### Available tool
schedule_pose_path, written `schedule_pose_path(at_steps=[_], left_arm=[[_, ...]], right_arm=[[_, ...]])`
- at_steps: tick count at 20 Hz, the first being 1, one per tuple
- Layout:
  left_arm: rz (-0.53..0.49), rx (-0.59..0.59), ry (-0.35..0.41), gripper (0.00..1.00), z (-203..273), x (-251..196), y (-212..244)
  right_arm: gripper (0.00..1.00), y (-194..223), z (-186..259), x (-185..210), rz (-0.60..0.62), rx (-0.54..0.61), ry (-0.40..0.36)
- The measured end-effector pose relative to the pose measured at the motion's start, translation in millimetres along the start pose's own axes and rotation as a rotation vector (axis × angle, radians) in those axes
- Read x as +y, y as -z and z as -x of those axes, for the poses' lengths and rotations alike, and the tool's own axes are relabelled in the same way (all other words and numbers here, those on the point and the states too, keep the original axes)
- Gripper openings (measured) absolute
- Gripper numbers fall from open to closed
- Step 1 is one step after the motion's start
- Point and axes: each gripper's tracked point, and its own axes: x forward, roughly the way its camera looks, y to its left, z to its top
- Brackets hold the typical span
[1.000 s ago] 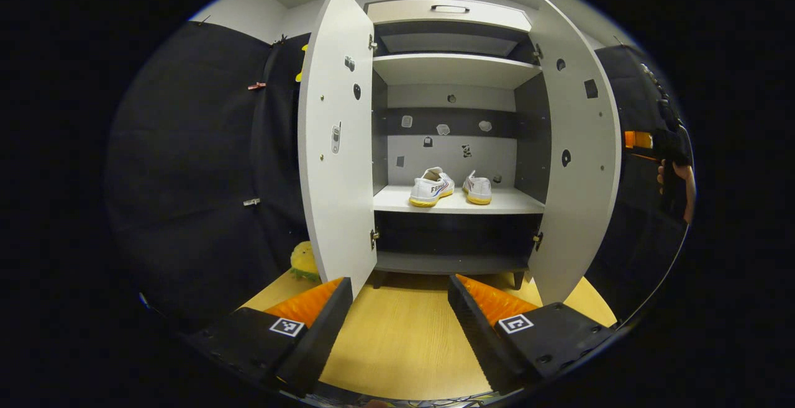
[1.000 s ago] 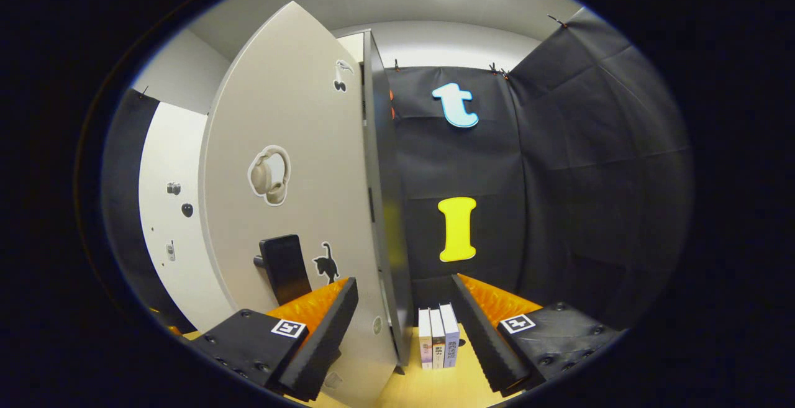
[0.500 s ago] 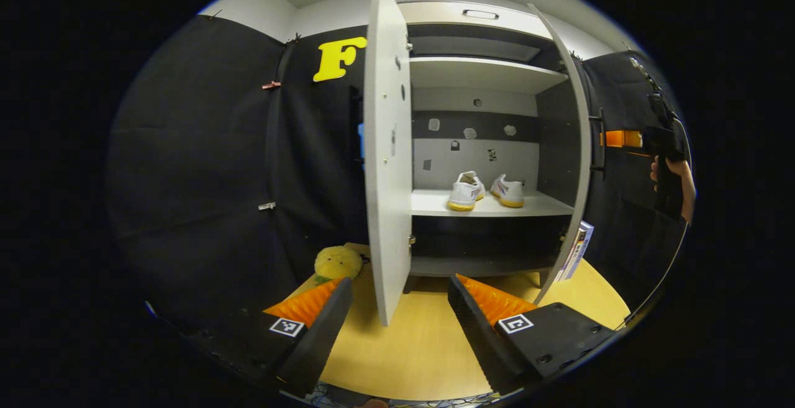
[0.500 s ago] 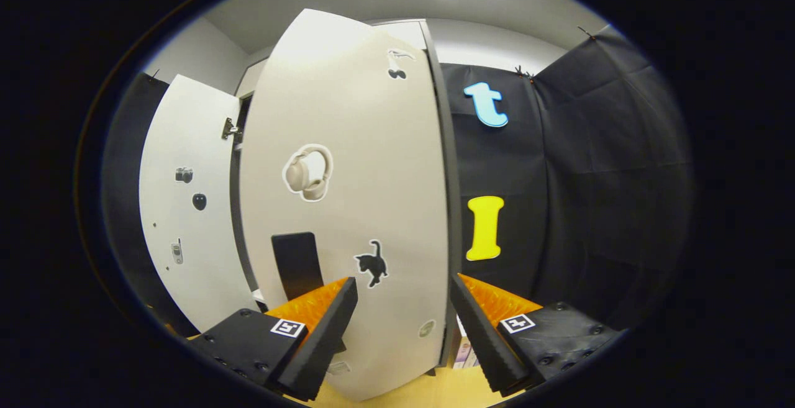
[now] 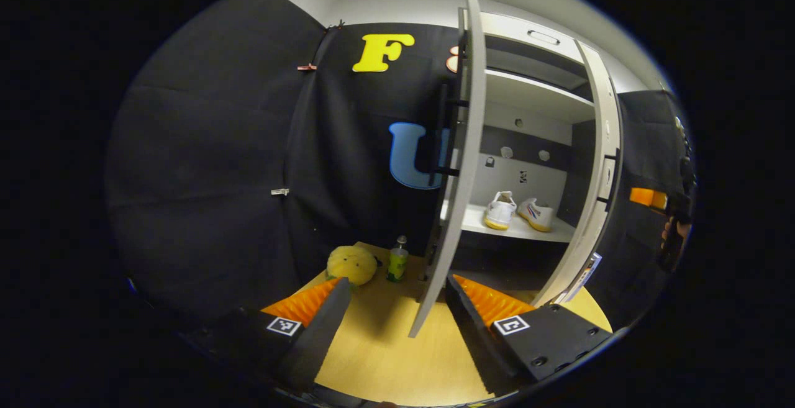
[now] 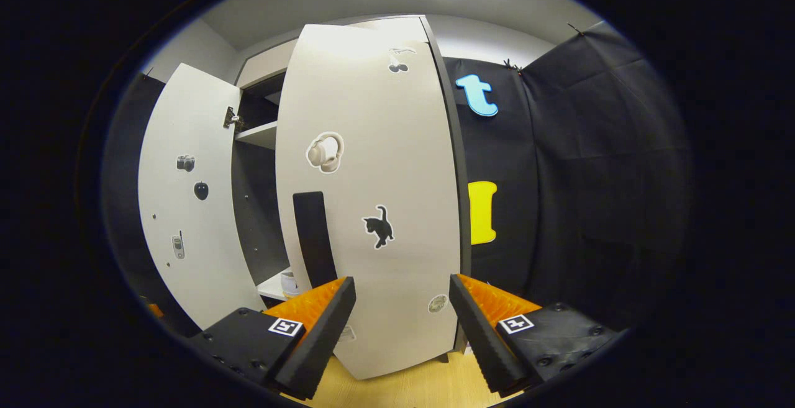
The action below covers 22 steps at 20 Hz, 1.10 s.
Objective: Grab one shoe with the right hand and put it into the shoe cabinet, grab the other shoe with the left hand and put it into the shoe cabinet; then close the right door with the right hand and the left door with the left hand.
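Note:
Two white shoes (image 5: 500,209) (image 5: 539,214) with yellow soles sit side by side on the cabinet's middle shelf (image 5: 518,229). In the left gripper view the left door (image 5: 463,147) stands edge-on with its black handle (image 5: 444,135) on the outer side. My left gripper (image 5: 397,327) is open, low in front of that door's bottom edge and holding nothing. The right door (image 6: 372,197) is swung partly shut. My right gripper (image 6: 402,327) is open, close to its outer face, just right of the black handle (image 6: 310,237). Whether it touches the door I cannot tell.
A yellow plush toy (image 5: 351,264) and a small green bottle (image 5: 397,262) stand on the wooden floor (image 5: 385,358) left of the cabinet. A book (image 5: 584,274) leans beside the right door. The left door (image 6: 186,209) stands wide open in the right gripper view.
The right door has swung further toward shut with my right gripper following its outer face. My left gripper has moved left, round to the left door's edge and outer side.

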Motion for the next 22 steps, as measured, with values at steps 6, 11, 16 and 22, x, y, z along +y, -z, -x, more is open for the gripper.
schedule_pose_path(at_steps=[6,11,16,22], left_arm=[[-0.025,-0.104,0.014,0.95,-43.7,49.3,-68.2],[-0.066,-0.207,0.103,0.94,-76.3,48.1,-137.7],[-0.113,-0.215,0.235,0.95,-116.4,24.0,-176.6],[-0.180,-0.193,0.295,0.95,-138.7,-4.8,-184.6]], right_arm=[[0.98,34.2,33.4,-18.3,0.002,0.031,0.108],[0.98,77.6,59.2,-26.0,-0.012,0.130,0.161],[0.98,114.6,87.0,-29.5,-0.004,0.211,0.184],[0.98,137.1,106.5,-43.5,-0.065,0.258,0.223]])
